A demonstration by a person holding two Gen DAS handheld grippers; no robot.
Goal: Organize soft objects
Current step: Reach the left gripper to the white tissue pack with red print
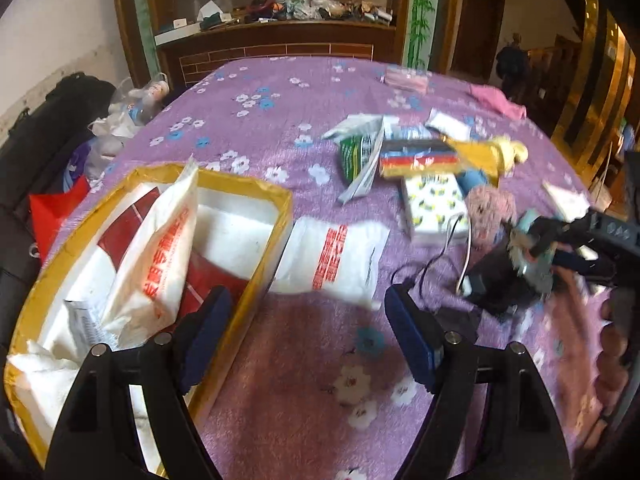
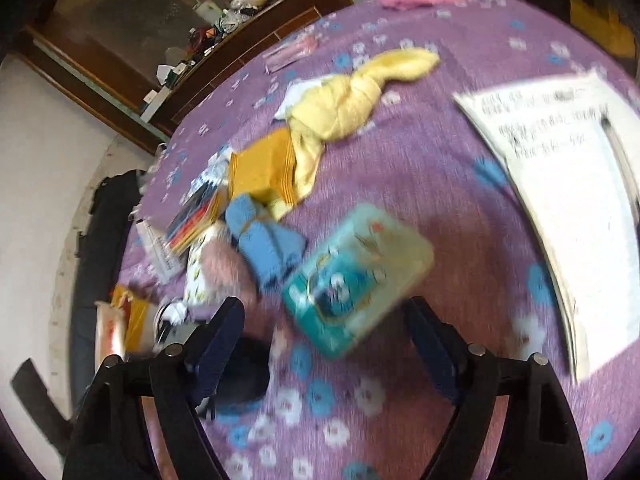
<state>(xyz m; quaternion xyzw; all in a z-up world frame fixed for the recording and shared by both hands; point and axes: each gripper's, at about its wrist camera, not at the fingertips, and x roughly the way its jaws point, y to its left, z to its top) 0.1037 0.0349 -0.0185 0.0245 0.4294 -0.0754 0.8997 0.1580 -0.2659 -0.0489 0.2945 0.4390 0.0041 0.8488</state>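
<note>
Teal tissue pack (image 2: 358, 280) lies between my spread, empty right gripper (image 2: 326, 344) fingers, lined up for grabbing; my left gripper (image 1: 308, 336) gapes beside the yellow box (image 1: 276, 216).

A white tissue pack (image 1: 332, 258) with red print lies flat just outside the yellow box (image 1: 276, 216), where another pack (image 1: 160, 256) leans upright. A teal pack (image 2: 356, 276), blue cloth (image 2: 264, 240) and yellow cloth (image 2: 344, 104) lie apart on the purple floral cover (image 2: 420, 184).
</note>
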